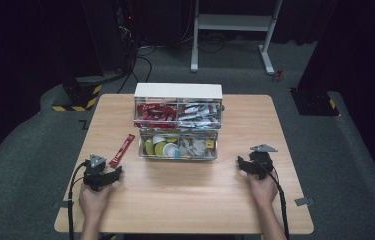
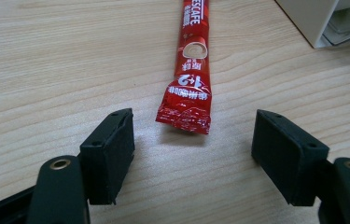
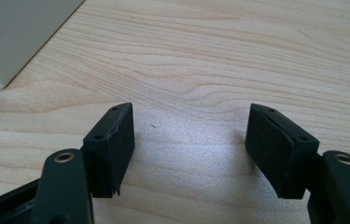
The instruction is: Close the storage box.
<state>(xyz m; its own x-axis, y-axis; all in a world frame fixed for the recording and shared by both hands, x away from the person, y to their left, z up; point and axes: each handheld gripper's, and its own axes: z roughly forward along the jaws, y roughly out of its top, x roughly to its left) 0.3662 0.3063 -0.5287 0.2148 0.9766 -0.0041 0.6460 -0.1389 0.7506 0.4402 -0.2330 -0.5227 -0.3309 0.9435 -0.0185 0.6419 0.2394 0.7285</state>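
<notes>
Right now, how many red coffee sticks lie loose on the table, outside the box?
1: the red coffee stick lies flat before the open left gripper, left of the box.

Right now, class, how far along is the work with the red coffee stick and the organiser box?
Done: the organiser box holds red sticks upper left, silver sachets upper right, and mixed items in its lower tray. In hand: nothing; the left hand-held gripper stands open just short of the loose red coffee stick, not touching it. The right hand-held gripper is open over bare table. Left: probably grasping the stick and filing it.
</notes>
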